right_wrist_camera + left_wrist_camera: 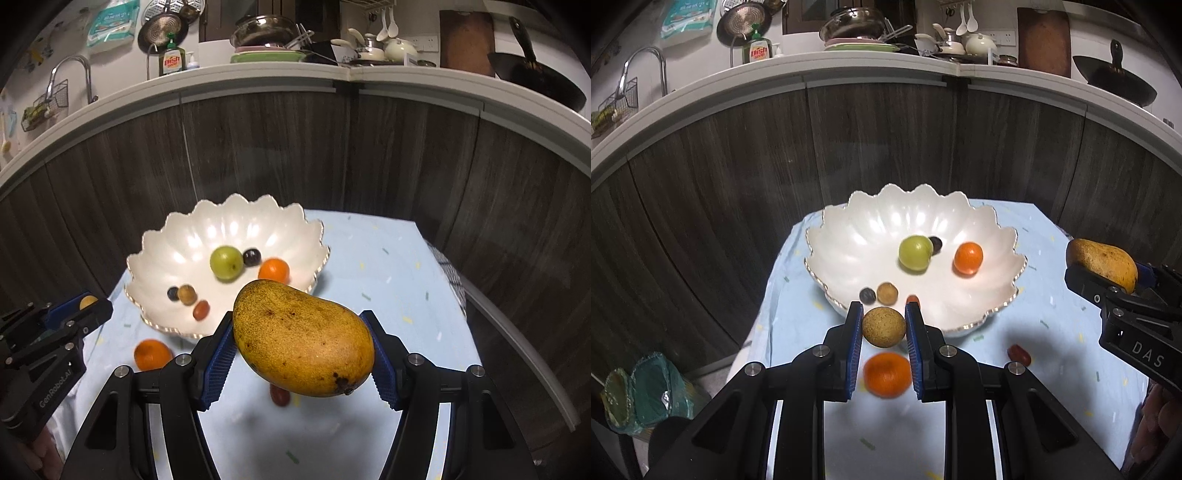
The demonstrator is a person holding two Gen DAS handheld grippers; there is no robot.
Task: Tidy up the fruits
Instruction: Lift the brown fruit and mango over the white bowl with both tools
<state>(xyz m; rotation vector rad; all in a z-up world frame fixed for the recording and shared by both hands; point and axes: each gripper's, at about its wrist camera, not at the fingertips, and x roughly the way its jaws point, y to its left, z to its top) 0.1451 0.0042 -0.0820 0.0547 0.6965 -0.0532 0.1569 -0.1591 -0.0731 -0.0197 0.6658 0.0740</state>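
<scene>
I see the white scalloped bowl (849,254) at the far left of the blue-clothed table (1052,325), holding a green fruit (915,253), an orange (968,258) and several small fruits. My left gripper (883,326) has its fingers clenched on a round tan fruit (884,327) above the bowl's near rim. My right gripper (301,354) grasps a mango (303,338) between its fingers. Another orange (152,354) and a small red fruit (1018,353) lie on the table near the bowl.

The left gripper (883,325) was clamped nearly shut and tilted downward, while the right gripper (301,354) gripped at half-width, angled alike.
</scene>
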